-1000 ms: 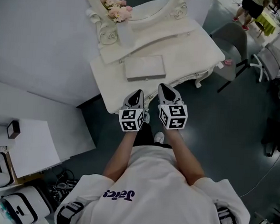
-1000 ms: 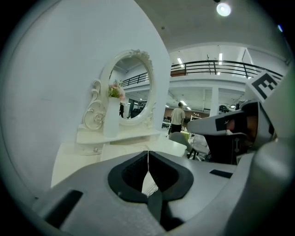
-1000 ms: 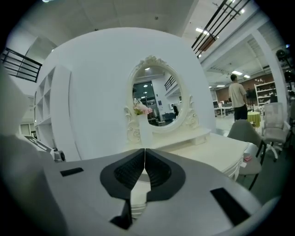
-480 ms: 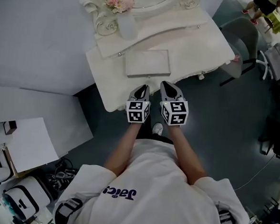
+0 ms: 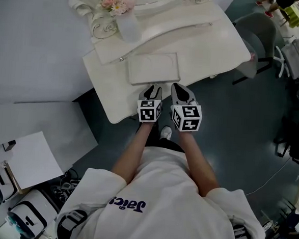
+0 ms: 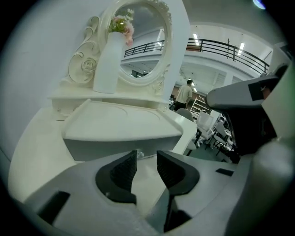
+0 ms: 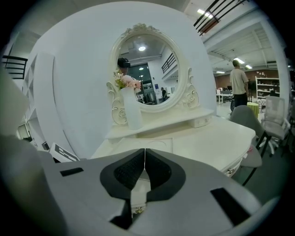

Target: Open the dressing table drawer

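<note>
Left gripper (image 6: 146, 161) just opening, spread, empty; right gripper (image 7: 144, 161) pressed together, empty

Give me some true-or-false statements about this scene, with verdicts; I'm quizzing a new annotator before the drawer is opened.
1. The left gripper's jaws are shut. False: they stand apart, having just been opening, with nothing between them.
2. The right gripper's jaws are together. True.
3. A vase of pink flowers stands before the mirror. True.
4. A red chair stands beside the dressing table. False: the chair is grey.
</note>
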### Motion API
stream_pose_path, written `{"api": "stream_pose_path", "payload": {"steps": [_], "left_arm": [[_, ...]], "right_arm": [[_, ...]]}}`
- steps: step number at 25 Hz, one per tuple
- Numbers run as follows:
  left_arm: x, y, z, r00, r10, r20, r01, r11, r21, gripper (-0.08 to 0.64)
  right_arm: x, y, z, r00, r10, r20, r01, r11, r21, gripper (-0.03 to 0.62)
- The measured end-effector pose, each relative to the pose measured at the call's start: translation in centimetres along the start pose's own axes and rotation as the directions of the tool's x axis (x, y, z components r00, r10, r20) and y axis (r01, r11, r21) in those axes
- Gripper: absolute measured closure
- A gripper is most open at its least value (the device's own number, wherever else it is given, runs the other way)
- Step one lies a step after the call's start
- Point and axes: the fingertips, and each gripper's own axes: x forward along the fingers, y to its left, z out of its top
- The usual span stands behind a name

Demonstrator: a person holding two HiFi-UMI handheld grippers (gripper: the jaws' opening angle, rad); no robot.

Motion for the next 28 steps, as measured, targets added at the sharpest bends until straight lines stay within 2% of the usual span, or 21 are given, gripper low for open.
{"api": "stream_pose_path", "payload": {"steps": [2,10,16,28], "left_arm": [[0.8,0.1,-0.3,1.0,-0.003,-0.025,0.002,1.0,-0.015,0.414],[2.2,1.0,-0.7,0.998,0.018,-0.059,-0.022,0.998,-0.063,0.414],[2.3,1.8,-0.8,0.997,0.04,-0.073,-0.049,0.991,-0.121,0.479],[1.3,1.0,-1.7,0.996,0.033,-0.079,-0.043,0.991,-0.127,0.488]], "right_arm": [[0.4,-0.4,0.3,1.0,-0.005,0.0,0.005,1.0,0.004,0.579],[1.2,-1.4,0.3,1.0,-0.025,-0.006,0.025,0.999,0.033,0.579],[1.5,-1.6,0.4,0.999,-0.035,-0.004,0.036,0.998,0.05,0.579],[-0.2,-1.7,-0.2,0.999,-0.048,0.0,0.048,0.997,0.056,0.58]]}}
